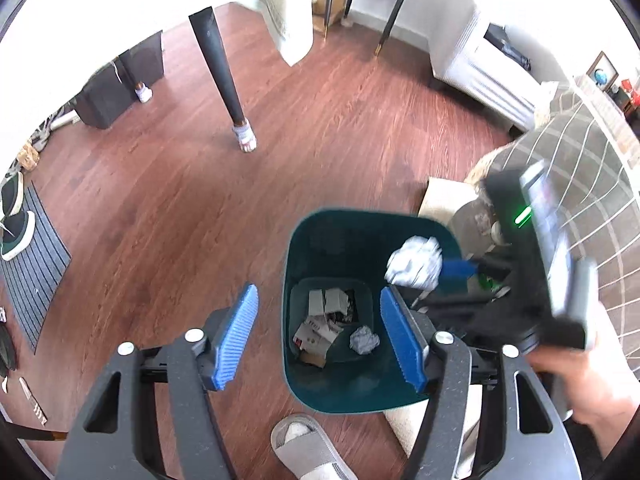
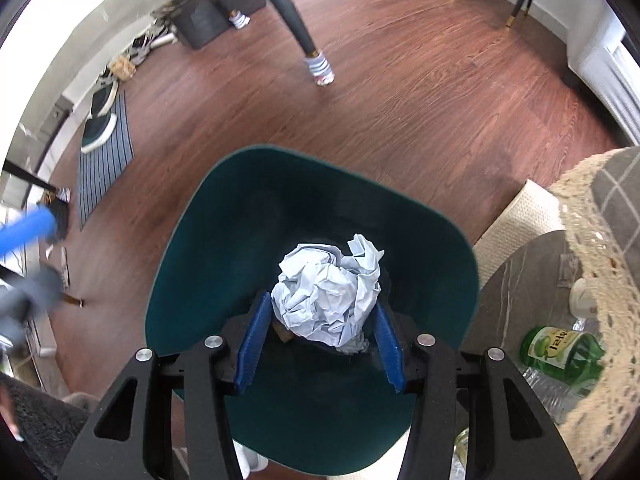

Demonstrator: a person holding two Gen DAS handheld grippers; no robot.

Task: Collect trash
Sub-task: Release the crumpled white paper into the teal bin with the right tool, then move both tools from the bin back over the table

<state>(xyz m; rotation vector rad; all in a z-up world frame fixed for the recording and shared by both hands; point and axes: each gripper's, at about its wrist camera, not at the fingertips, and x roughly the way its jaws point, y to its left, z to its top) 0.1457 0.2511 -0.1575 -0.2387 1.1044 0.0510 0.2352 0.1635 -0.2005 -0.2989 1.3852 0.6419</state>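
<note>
A dark green trash bin (image 1: 304,248) stands on the wooden floor; paper scraps (image 1: 328,320) and a small crumpled ball lie at its bottom. My right gripper (image 2: 320,340) is shut on a large crumpled white paper ball (image 2: 328,288) and holds it over the bin's mouth (image 2: 192,288). The left wrist view shows that ball (image 1: 416,266) above the bin's right rim, with the right gripper (image 1: 444,268) behind it. My left gripper (image 1: 320,336) is open and empty, above the bin's left side.
A dark table leg (image 1: 224,80) with a sock foot stands on the floor beyond the bin. A striped mat with shoes (image 1: 24,240) lies at left. A low round table (image 2: 528,280) with a green bottle (image 2: 560,350) and a lace-edged cloth sits right of the bin. A slipper (image 1: 304,448) lies near.
</note>
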